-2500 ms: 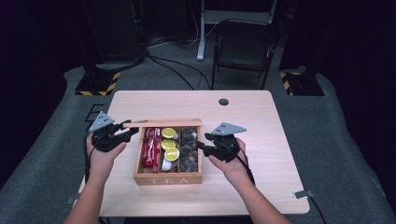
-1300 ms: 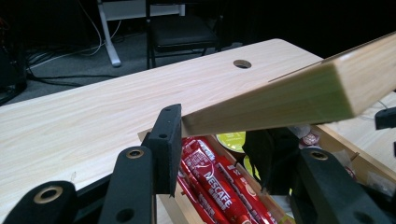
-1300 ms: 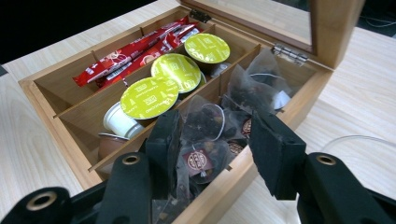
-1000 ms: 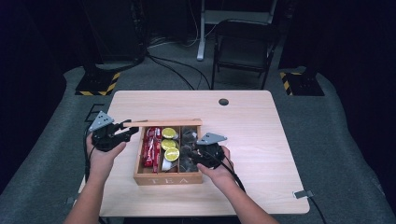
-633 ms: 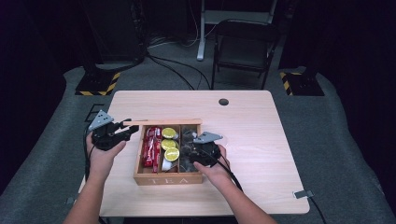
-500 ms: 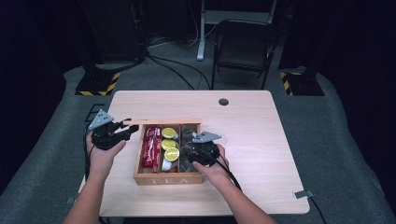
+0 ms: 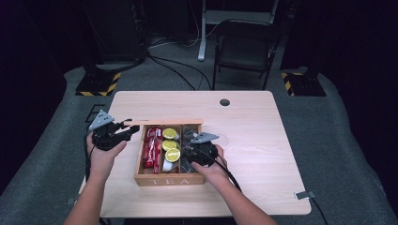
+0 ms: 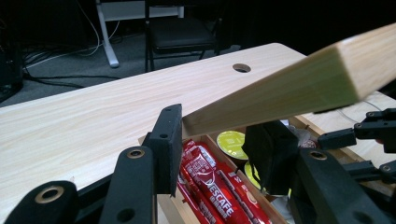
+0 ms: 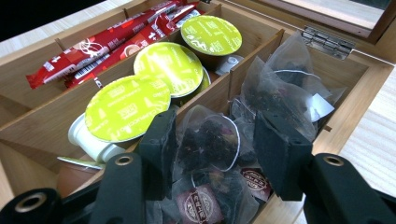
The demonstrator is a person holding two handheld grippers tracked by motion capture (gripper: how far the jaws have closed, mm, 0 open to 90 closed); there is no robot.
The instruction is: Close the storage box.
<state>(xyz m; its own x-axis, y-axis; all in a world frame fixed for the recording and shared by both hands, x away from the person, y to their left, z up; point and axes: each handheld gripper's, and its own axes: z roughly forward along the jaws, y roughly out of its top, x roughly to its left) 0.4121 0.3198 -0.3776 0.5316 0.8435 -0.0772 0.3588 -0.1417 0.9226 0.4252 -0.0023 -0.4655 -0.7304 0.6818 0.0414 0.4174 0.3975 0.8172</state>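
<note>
Wooden lid (image 8: 299,84) stays raised, clamped in the left gripper (image 8: 219,144) at the box's (image 7: 169,179) far-left corner, while the right gripper (image 9: 212,140), jaws apart around a tea bag (image 9: 210,140) in the right compartment, should close gently on mesh alone.

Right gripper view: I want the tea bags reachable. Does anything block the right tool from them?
Nothing visible does. The lid is held up by the left tool, and the right tool is already at the tea bags, one pyramid tea bag between its jaws.
</note>
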